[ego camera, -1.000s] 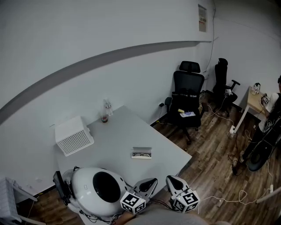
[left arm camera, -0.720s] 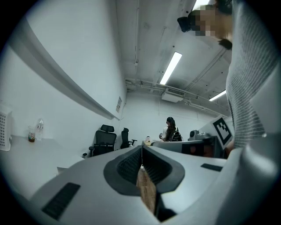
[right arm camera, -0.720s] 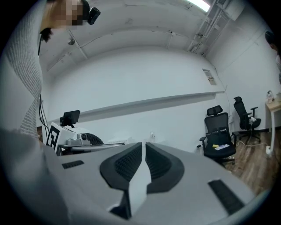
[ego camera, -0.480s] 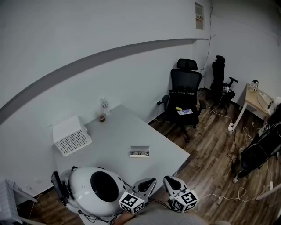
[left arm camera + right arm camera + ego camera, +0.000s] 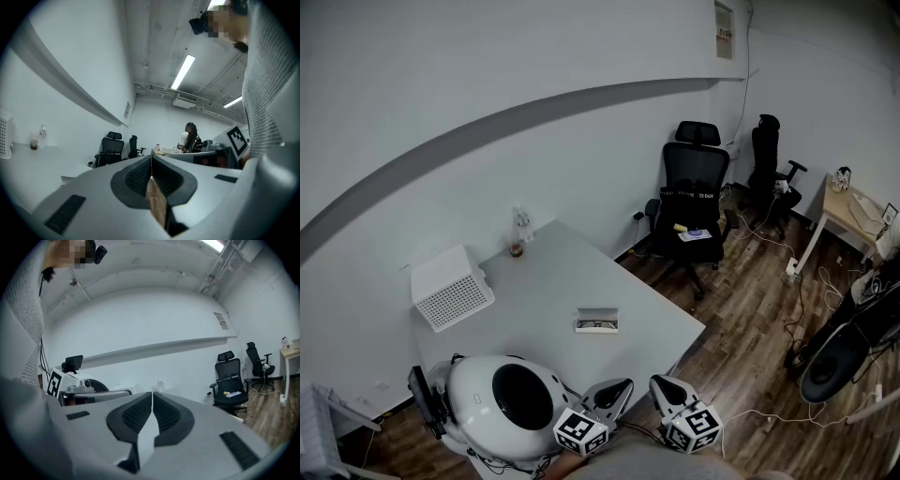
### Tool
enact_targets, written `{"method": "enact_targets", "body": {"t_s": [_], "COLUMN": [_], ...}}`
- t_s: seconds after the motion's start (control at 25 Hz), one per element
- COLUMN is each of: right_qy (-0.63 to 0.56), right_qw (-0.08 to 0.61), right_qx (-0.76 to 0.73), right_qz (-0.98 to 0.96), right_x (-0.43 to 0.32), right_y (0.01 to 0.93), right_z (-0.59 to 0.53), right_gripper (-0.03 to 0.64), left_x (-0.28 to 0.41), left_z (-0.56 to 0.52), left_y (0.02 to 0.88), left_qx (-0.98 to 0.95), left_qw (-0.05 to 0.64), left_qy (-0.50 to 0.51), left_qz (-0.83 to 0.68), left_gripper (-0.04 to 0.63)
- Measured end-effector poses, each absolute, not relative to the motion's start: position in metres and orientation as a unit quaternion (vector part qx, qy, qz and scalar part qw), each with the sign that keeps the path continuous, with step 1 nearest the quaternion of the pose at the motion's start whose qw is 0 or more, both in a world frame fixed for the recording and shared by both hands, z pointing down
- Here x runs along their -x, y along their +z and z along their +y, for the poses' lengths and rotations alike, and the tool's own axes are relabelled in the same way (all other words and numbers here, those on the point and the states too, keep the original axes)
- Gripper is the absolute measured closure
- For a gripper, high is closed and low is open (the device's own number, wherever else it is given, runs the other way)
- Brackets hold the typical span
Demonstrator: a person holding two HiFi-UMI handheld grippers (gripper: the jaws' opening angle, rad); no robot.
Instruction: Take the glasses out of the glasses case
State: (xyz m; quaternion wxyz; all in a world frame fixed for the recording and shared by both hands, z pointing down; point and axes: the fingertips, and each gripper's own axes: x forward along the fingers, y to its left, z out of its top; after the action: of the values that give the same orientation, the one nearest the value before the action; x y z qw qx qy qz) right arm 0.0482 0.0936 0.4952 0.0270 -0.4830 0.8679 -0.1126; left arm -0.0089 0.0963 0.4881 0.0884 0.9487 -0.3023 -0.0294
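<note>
Lying open on table (image 5: pixel 551 281), glasses case (image 5: pixel 598 322): long axis left-right, head view.

Glasses case (image 5: pixel 598 322) contents too small to tell.

White vented box (image 5: pixel 452 289) and perhaps a bottle (image 5: pixel 521 225) on grey table (image 5: pixel 553 281); black chair (image 5: pixel 695 187) beyond.

Room was evenly and softly lit, ceiling tube lights (image 5: pixel 183 71) glared white, gripper views bowed and went black at the edges, left gripper (image 5: pixel 151 161) soft up close, shadows faint.
</note>
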Motion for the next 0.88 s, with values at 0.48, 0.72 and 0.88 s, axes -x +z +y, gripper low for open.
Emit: {"method": "enact_targets", "body": {"t_s": [0.48,0.72,0.88], "right_qy": [-0.116,-0.118,-0.121], "right_qw": [0.023,0.022,0.018], "right_qx": [0.484,0.484,0.477], "right_qz": [0.867,0.866,0.871], "right_x": [-0.035,-0.034,-0.038], "right_y": [0.496,0.493,0.489], "right_z": [0.09,0.079,0.067], "right_gripper": [0.601,0.601,0.601], "left_x": [0.025,0.032,0.033], "left_z": [0.097,0.088,0.075], "left_y": [0.485,0.487,0.485], "left_qx": [-0.948,-0.944,-0.937], "left_qw": [0.087,0.096,0.099], "left_qy": [-0.029,-0.034,-0.044], "left_qz": [-0.304,-0.314,-0.331], "left_gripper": [0.58,0.58,0.58]}}
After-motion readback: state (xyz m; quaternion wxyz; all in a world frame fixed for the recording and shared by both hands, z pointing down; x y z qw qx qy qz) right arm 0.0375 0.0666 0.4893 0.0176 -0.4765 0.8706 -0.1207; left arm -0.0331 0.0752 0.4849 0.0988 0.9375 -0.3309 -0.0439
